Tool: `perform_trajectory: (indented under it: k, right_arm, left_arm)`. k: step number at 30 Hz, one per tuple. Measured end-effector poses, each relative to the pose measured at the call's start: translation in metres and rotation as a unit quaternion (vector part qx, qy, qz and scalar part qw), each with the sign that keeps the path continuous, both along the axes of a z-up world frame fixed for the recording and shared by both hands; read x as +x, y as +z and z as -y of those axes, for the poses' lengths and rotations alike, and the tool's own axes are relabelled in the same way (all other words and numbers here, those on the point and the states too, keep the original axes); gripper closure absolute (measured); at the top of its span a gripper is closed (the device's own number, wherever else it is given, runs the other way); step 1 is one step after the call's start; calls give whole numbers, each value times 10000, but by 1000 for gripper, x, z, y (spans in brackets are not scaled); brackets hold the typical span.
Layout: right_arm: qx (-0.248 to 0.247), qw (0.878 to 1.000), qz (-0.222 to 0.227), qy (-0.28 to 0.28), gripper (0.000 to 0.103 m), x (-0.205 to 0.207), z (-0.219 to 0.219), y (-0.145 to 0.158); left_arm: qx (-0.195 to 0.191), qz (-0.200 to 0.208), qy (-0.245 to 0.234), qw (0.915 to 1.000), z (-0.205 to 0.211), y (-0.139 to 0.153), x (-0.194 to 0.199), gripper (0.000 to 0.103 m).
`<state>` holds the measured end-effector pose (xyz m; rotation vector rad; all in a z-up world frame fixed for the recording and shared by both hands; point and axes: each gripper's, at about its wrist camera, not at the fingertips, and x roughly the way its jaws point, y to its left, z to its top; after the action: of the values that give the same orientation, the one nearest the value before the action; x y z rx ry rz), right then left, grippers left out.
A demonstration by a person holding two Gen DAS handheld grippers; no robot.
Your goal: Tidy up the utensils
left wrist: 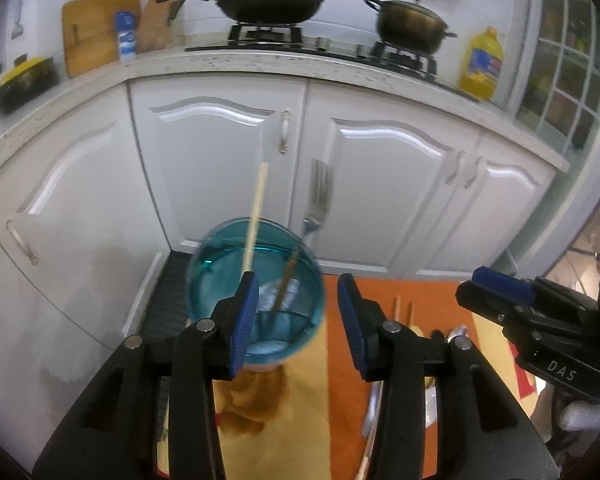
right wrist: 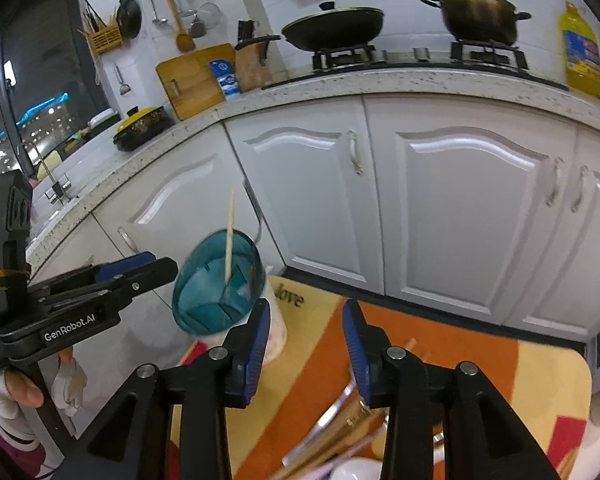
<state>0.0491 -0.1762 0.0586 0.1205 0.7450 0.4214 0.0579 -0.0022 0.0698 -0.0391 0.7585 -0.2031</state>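
A blue see-through cup [left wrist: 220, 276] stands on the orange and yellow mat [left wrist: 380, 292]. It holds a pale chopstick [left wrist: 256, 216], a darker stick and a metal fork [left wrist: 320, 192]. My left gripper [left wrist: 298, 320] is open just in front of the cup, whose near side sits behind the left finger; nothing is pinched. In the right wrist view the cup [right wrist: 218, 280] is ahead to the left with the chopstick [right wrist: 230, 232] standing up. My right gripper [right wrist: 306, 344] is open and empty over the mat [right wrist: 440, 340], above a heap of loose utensils [right wrist: 332, 432].
White cabinet doors [left wrist: 380, 184] rise right behind the mat. The counter above carries a wok [left wrist: 268, 0], a pot [left wrist: 412, 20], an oil bottle [left wrist: 480, 64] and a cutting board [left wrist: 96, 32]. A black grille [left wrist: 168, 292] lies left of the mat. Gloved hand [right wrist: 68, 384] at left.
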Motion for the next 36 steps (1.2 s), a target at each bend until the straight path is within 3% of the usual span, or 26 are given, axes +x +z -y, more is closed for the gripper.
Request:
perform_trajectory:
  k: [4, 6, 7, 16, 25, 36]
  right_arm:
    - [-131, 9998, 36, -165, 65, -19, 18, -1]
    - [-98, 9996, 33, -260, 62, -27, 29, -1]
    - [-52, 9995, 12, -315, 62, -31, 36, -2]
    - [-119, 9974, -116, -704, 61, -59, 80, -15]
    - [-173, 9945, -190, -1014, 61, -77, 110, -23]
    - [-33, 9944, -382, -986, 60, -74, 112, -41]
  left_arm:
    - [57, 26, -185, 9998, 17, 1, -9, 60]
    - [9, 18, -294, 9996, 26, 1, -14, 49]
    - [-8, 20, -344, 9994, 30, 1, -16, 48]
    - [60, -7, -614, 9981, 62, -1, -27, 48]
    - [-137, -285, -797, 9963, 75, -9, -28, 48]
    - [-126, -598, -681, 9958, 77, -33, -23, 48]
